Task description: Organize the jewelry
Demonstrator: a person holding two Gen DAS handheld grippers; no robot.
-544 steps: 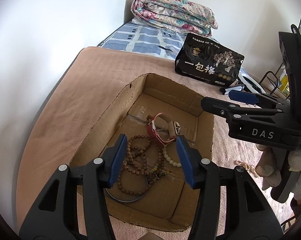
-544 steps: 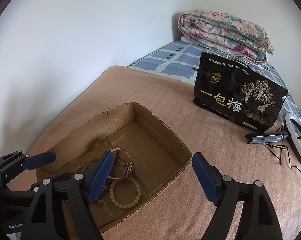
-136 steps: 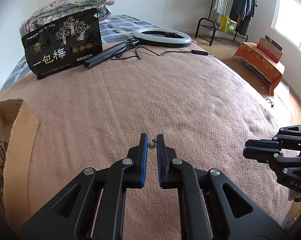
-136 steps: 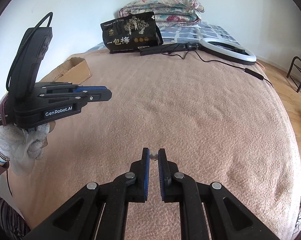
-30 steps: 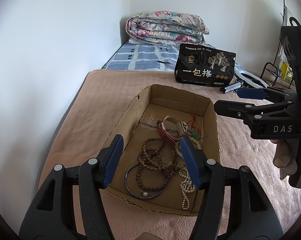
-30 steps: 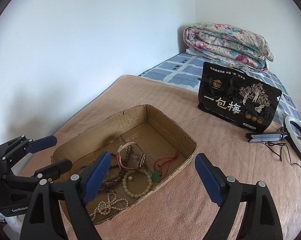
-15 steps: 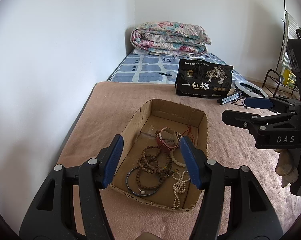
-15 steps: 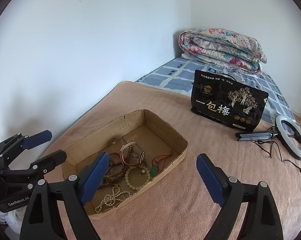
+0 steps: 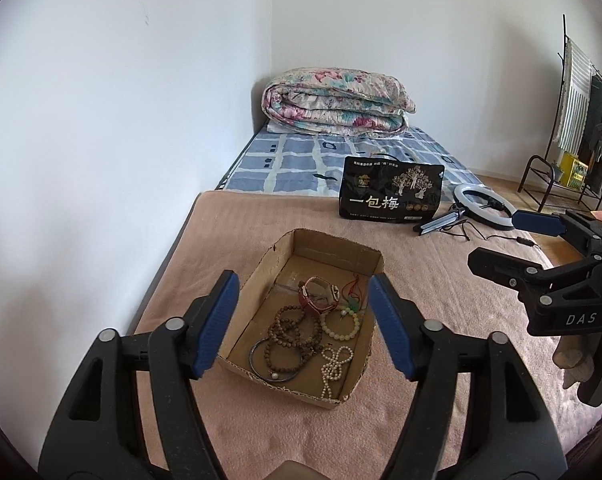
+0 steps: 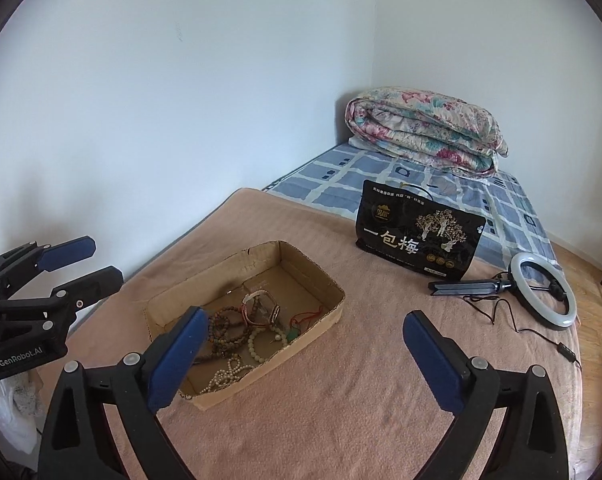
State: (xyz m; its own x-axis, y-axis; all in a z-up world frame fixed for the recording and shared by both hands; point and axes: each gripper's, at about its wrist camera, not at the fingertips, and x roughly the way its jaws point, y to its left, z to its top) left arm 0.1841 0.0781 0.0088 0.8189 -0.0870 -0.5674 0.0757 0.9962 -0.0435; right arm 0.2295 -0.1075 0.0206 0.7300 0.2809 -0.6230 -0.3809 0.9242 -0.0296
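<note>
The cardboard box lies on the tan blanket, just beyond and below the left gripper, framed between its blue pads. Its long axis runs away from that gripper toward the far end of the bed; from the right gripper it sits ahead and to the left, its long axis slanting from near-left to far-right.

Inside it the jewelry lies flat and bunched: a red-strapped watch toward the far end, a red cord with a green pendant beside it on the right, dark wooden bead strands over a dark bangle toward the near end, a pale bead bracelet in the middle right, and a white bead string by the near right corner.

Both grippers hover above the blanket with nothing between their pads and touching nothing; the jaws of each are opening, the right spread wider than the left. The left one's body reads "GenRobot.AI" in the right wrist view; the right one's reads "DAS" in the left wrist view.

Beyond the box a black bag stands with large white characters "一包梅"; its smaller print is too fine to read. To its right lies a ring light with its cable, and farther off a folded floral quilt.
</note>
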